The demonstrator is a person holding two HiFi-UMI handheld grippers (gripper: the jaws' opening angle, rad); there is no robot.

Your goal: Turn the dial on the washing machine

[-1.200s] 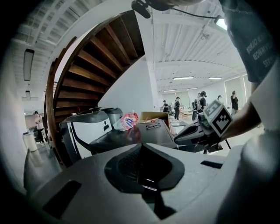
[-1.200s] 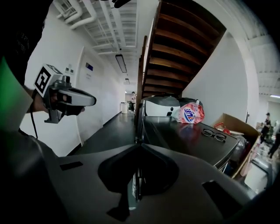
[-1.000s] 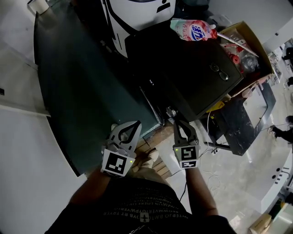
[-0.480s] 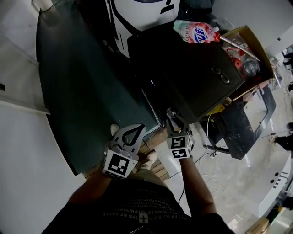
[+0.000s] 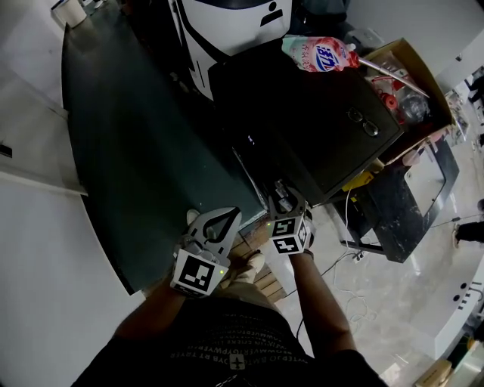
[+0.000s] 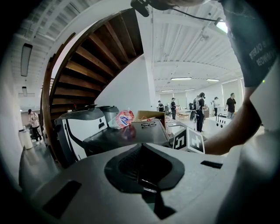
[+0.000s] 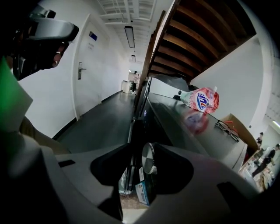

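right gripper (image 5: 286,198): jaws have just been spreading, now wide, dial (image 7: 148,158) between them, seemingly untouched | dial: on washer (image 5: 318,128) front | task: released, or regrip due | left gripper (image 5: 225,215): jaws together, empty

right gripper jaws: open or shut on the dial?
Open: right gripper jaws have just been opening; dial sits between them, gap showing.

A pink plastic detergent pouch (image 5: 318,51) lay at the far edge of the dark, flat-topped washing machine (image 5: 302,132). Thin-framed eyeglasses (image 5: 361,121) lay toward its right side, near an open brown cardboard box (image 5: 417,62) just beside it. A white-and-black moulded appliance (image 5: 234,19) stood behind. The round silver metal dial (image 7: 148,158) on the machine's front sat between the just-opening jaws of the right gripper (image 5: 283,195). The left gripper (image 5: 228,213) hung left of it.
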